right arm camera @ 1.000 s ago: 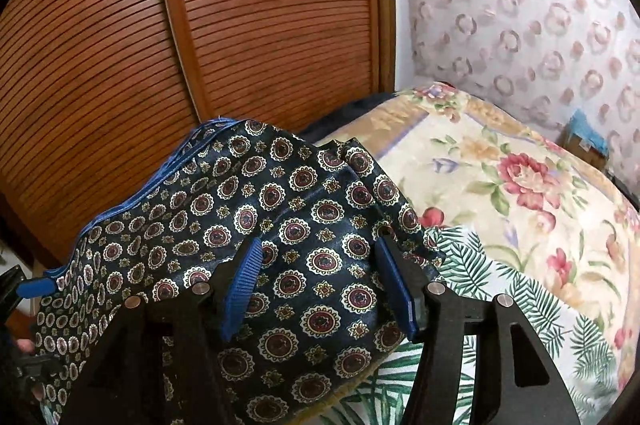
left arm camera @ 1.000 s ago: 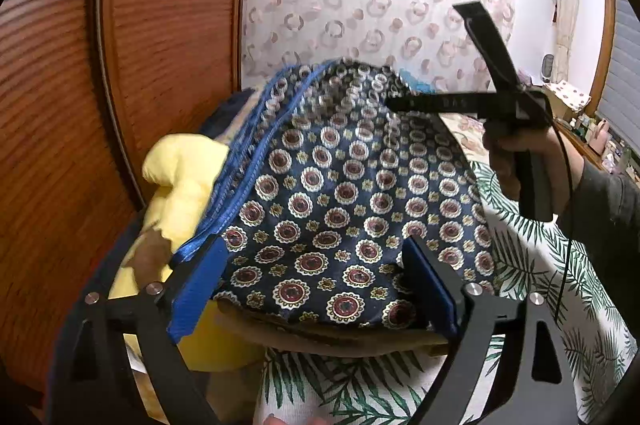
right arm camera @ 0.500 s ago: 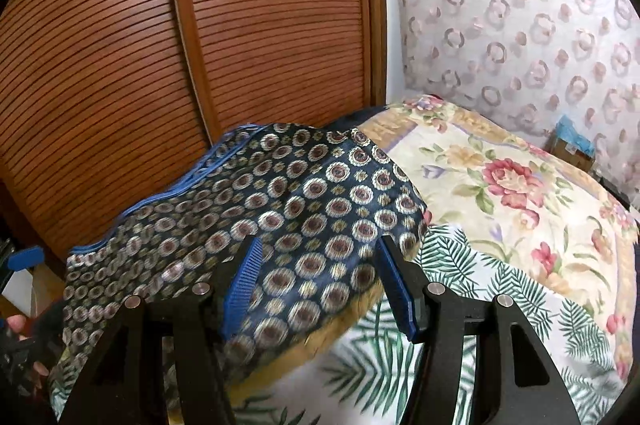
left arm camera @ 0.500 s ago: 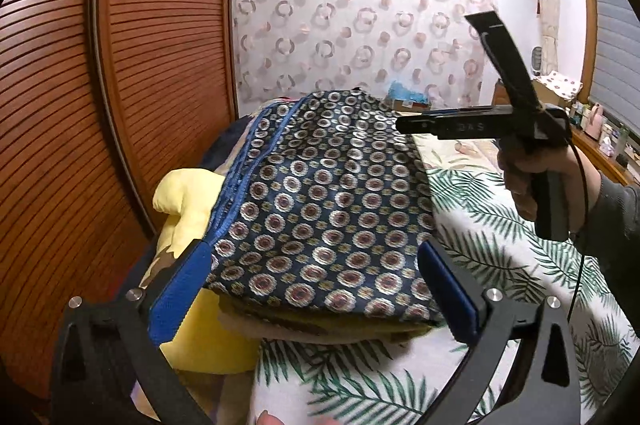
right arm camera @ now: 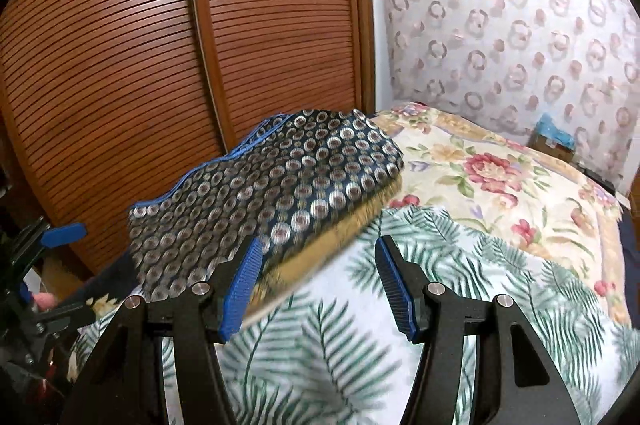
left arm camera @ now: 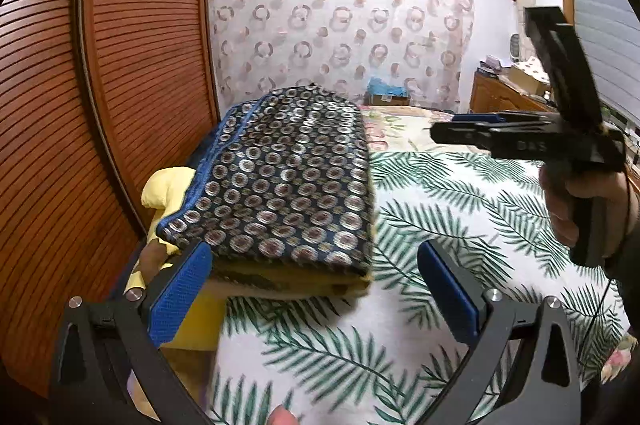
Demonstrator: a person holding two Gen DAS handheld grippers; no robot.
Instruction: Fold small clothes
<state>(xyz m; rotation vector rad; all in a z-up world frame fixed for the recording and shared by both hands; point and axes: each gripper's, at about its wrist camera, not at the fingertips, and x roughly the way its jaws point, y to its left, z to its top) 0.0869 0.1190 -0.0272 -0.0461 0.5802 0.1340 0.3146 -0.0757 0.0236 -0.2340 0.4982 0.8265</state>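
A folded navy garment with round medallion print and blue trim (left arm camera: 288, 181) lies on top of a stack at the bed's left edge; it also shows in the right wrist view (right arm camera: 272, 185). A mustard-yellow folded layer (left arm camera: 288, 281) lies under it. My left gripper (left arm camera: 316, 285) is open and empty, just in front of the stack. My right gripper (right arm camera: 318, 281) is open and empty, near the stack's corner. The right gripper's side shows in the left wrist view (left arm camera: 516, 141), held up to the right of the garment.
The bed has a palm-leaf sheet (left arm camera: 460, 217) and a floral blanket (right arm camera: 500, 177) farther back. A yellow cloth (left arm camera: 164, 193) sits left of the stack. Slatted wooden wardrobe doors (right arm camera: 200, 45) stand close on the left. A curtain (left arm camera: 340, 25) hangs behind; a wooden dresser (left arm camera: 504, 97) stands right.
Both grippers have pulled back and away from the navy garment, which now lies flat on the stack. The right gripper has moved to the right, clear of the cloth.
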